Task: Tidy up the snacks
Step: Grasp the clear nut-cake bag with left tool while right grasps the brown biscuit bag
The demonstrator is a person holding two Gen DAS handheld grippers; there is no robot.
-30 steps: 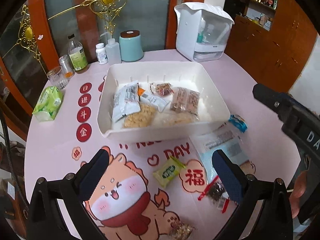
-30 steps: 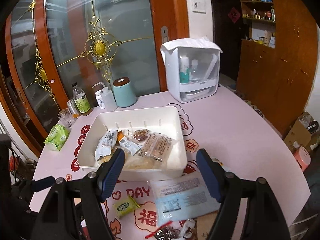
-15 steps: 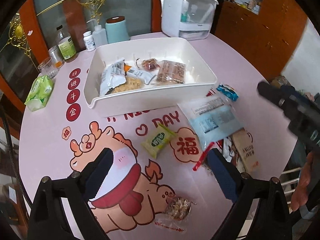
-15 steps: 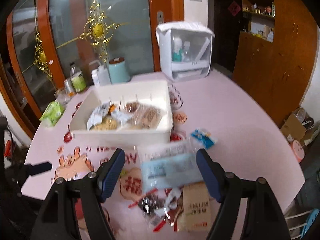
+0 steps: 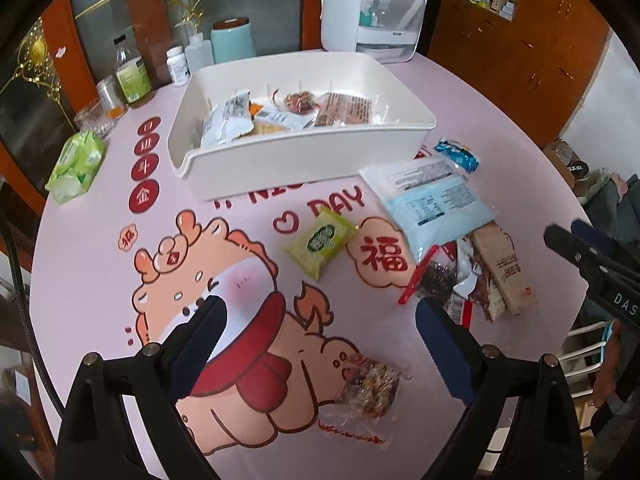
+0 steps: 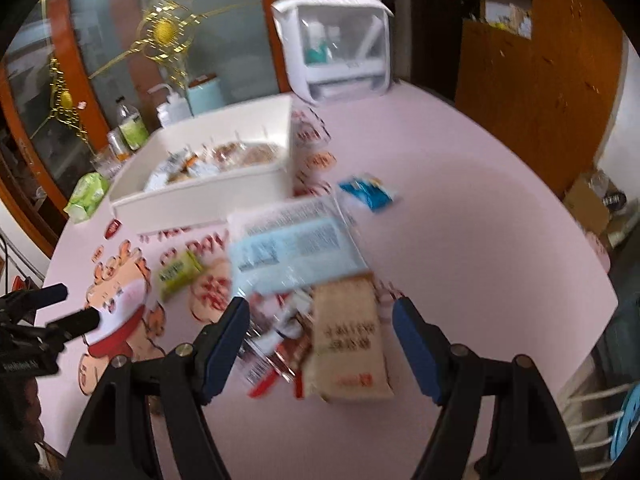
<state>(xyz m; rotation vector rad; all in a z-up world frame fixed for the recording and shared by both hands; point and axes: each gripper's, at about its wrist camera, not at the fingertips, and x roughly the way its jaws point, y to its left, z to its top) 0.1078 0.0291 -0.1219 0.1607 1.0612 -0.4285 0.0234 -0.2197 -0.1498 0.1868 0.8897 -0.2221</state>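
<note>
Blue-padded and spread wide with nothing between its jaws, the right gripper (image 6: 320, 332) hangs just above a tan flat packet (image 6: 346, 344) that lies at the near edge of the snack pile on the pink table (image 6: 460, 216); the left gripper (image 5: 320, 332) is likewise released and empty, a clear-wrapped nut bar (image 5: 370, 388) lying just ahead of it. Beyond the packet sit a pale blue bag (image 6: 294, 248), a green pouch (image 5: 320, 242) and, farther back, the white bin (image 5: 304, 156), already holding several snacks. The tan packet looks light, thin and slick, probably crinkly; I would pinch it across its narrow width near the middle, gently, since the contents may crumble. Compared with a second ago, both grippers have drawn back from the bin and dropped toward the loose snacks, the right view now blurred
</note>
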